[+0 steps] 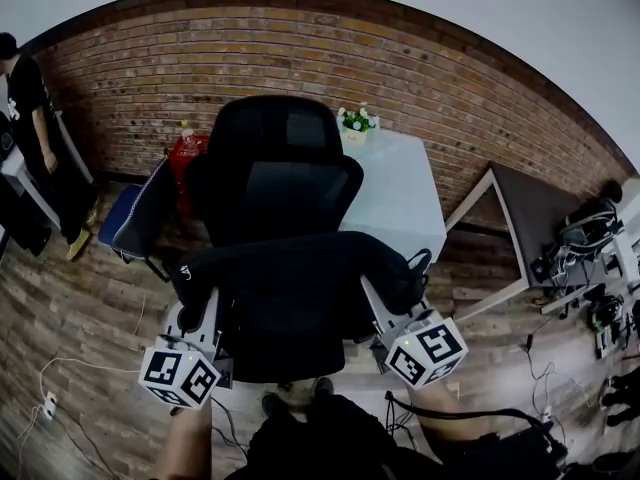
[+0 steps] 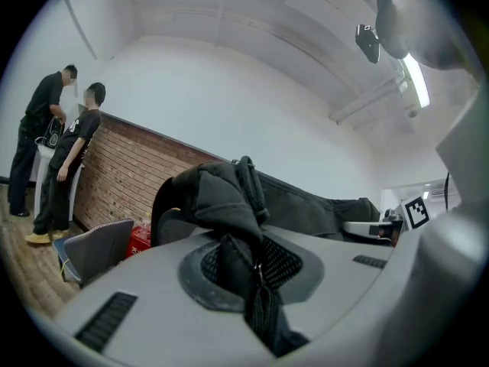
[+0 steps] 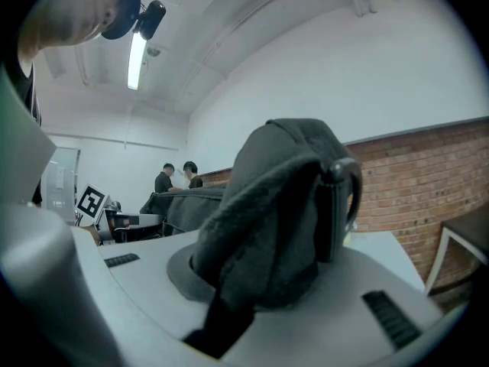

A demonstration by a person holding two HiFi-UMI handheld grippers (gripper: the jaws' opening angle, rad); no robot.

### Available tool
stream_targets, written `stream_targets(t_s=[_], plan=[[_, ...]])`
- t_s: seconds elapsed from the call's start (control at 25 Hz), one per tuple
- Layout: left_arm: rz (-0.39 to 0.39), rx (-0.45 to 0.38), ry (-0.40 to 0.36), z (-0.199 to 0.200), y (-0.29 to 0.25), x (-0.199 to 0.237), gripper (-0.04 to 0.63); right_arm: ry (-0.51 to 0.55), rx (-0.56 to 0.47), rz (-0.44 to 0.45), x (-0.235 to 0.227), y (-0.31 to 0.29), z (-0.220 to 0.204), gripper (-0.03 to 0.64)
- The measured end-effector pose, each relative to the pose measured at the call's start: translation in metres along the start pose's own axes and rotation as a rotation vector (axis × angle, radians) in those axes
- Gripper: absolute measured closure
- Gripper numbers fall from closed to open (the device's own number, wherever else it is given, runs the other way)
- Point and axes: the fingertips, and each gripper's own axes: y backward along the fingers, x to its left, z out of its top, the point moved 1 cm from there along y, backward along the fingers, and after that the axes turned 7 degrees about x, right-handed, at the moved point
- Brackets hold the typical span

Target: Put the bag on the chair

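Both clamped on bag [image 1: 300, 288]: left gripper [image 2: 256, 277], right gripper [image 3: 244, 281]; chair [image 1: 275, 168] contact unclear.

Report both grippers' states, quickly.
Left gripper: closed, holding a fold of the black bag.
Right gripper: closed, holding the same bag at its other end.

A: Grippers, what do they look like?
B: Left gripper [image 1: 190, 303] and right gripper [image 1: 378, 303] both have pale grey jaws, dark round pads [image 2: 200, 283] and slotted vents [image 2: 107, 321]. Each carries a white cube [image 1: 180, 376] with black square markers and a green light.
A: Operator's clothes?
B: Dark clothes [image 1: 330, 446], black shoes [image 1: 272, 404].
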Motion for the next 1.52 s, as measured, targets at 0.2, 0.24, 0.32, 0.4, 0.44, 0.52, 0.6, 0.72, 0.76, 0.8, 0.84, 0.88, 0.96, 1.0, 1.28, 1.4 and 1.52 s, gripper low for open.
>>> stream_targets(t_s=[0.2, 0.24, 0.32, 0.4, 0.44, 0.52, 0.6, 0.72, 0.76, 0.8, 0.84, 0.88, 0.96, 1.0, 1.28, 1.4, 1.52], plan=[[0.022, 0.007, 0.002, -0.001, -0.011, 0.003, 0.548, -0.014, 0.003, 0.019, -0.011, -0.013, -0.002, 0.549], [0.027, 0.010, 0.000, 0.000, -0.013, 0.002, 0.548, -0.018, 0.003, 0.023, -0.014, -0.014, -0.002, 0.549], [0.033, 0.010, -0.010, 0.001, -0.015, -0.001, 0.548, -0.023, -0.001, 0.033, -0.019, -0.016, -0.002, 0.549], [0.039, 0.002, -0.020, 0.003, -0.019, -0.003, 0.548, -0.023, -0.008, 0.045, -0.024, -0.019, 0.000, 0.549], [0.043, -0.001, -0.024, 0.004, -0.021, -0.003, 0.548, -0.022, -0.012, 0.051, -0.026, -0.021, 0.001, 0.549], [0.054, 0.003, -0.030, 0.004, -0.028, -0.003, 0.548, -0.024, -0.016, 0.062, -0.033, -0.026, 0.002, 0.549], [0.063, 0.011, -0.039, 0.001, -0.037, -0.004, 0.548, -0.030, -0.012, 0.067, -0.042, -0.031, 0.001, 0.549], [0.075, 0.022, -0.048, -0.002, -0.049, -0.008, 0.548, -0.040, -0.005, 0.072, -0.056, -0.035, -0.002, 0.549], [0.080, 0.025, -0.052, -0.002, -0.053, -0.010, 0.548, -0.045, -0.006, 0.075, -0.060, -0.037, -0.002, 0.549], [0.085, 0.027, -0.057, -0.002, -0.056, -0.011, 0.548, -0.052, -0.009, 0.079, -0.063, -0.039, -0.003, 0.549], [0.090, 0.031, -0.062, -0.001, -0.059, -0.011, 0.548, -0.059, -0.014, 0.084, -0.066, -0.041, -0.003, 0.549], [0.095, 0.034, -0.066, -0.001, -0.061, -0.012, 0.548, -0.066, -0.017, 0.090, -0.070, -0.043, -0.003, 0.549], [0.110, 0.042, -0.069, -0.003, -0.065, -0.015, 0.548, -0.074, -0.017, 0.107, -0.077, -0.048, -0.005, 0.549], [0.118, 0.048, -0.071, -0.005, -0.067, -0.016, 0.548, -0.079, -0.016, 0.116, -0.082, -0.050, -0.007, 0.549], [0.148, 0.068, -0.083, -0.021, -0.089, -0.011, 0.548, -0.101, 0.000, 0.131, -0.102, -0.069, -0.026, 0.549], [0.138, 0.089, -0.059, -0.033, -0.093, 0.003, 0.548, -0.101, 0.025, 0.111, -0.100, -0.079, -0.038, 0.549], [0.113, 0.117, -0.043, -0.043, -0.102, 0.018, 0.548, -0.103, 0.049, 0.067, -0.099, -0.089, -0.047, 0.549]])
